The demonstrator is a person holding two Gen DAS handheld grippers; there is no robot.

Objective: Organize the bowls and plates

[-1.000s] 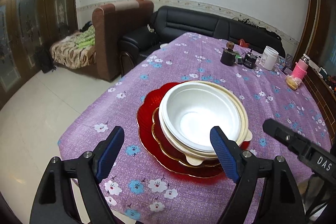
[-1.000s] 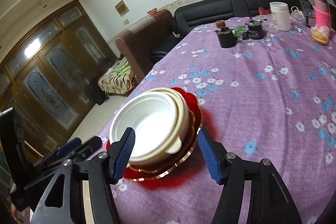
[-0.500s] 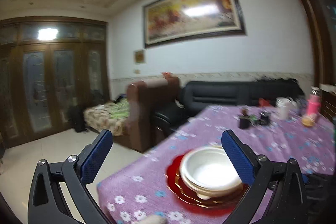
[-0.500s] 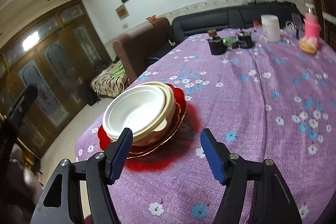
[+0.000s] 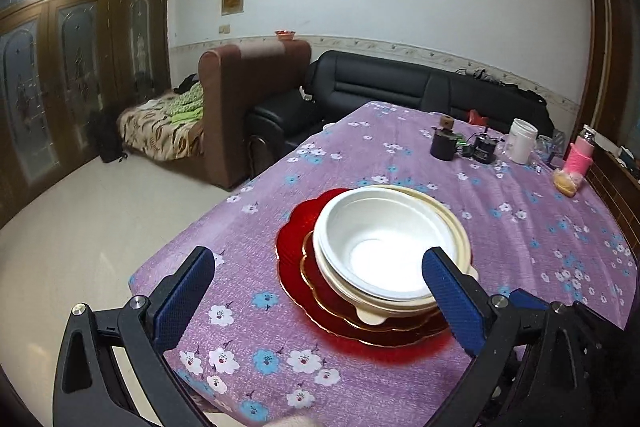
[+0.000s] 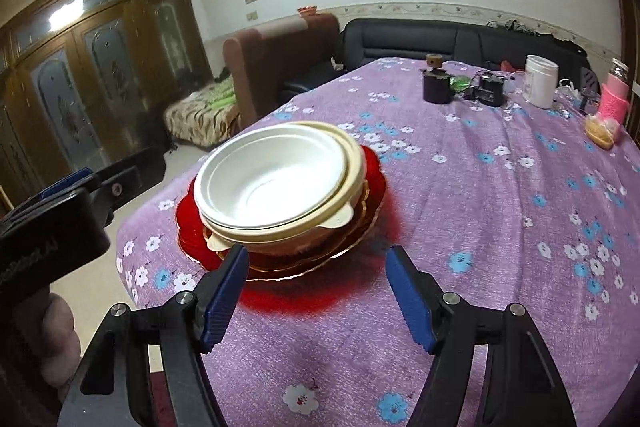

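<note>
- Left wrist view shows my left gripper (image 5: 316, 291) with its blue-padded jaws wide apart and nothing between them, poised short of the stack at the near end of the table.
- My right gripper (image 6: 314, 291) also stands with its jaws apart and empty, just beside the stack's near edge.
- A white round bowl (image 5: 374, 247) sits nested in a cream bowl with small tab handles (image 5: 452, 223); both rest on a gold-rimmed scalloped red plate (image 5: 320, 291), which lies on a larger red scalloped plate (image 5: 292, 239).
- I judge the white bowl to be light and thin, perhaps plastic or foam, so a hard pinch could flex it; the rim nearest me is the place to grip.
- The red plates look glassy, so probably slippery, heavier and breakable; I would take them by the scalloped edge, one at a time.
- The purple flowered tablecloth (image 6: 500, 207) is soft and could bunch under a sliding plate.
- Well apart at the far end stand a dark jar (image 6: 436, 89), a white mug (image 6: 540, 81) and a pink bottle (image 6: 614, 95); nothing stands between my grippers and the stack.
</note>
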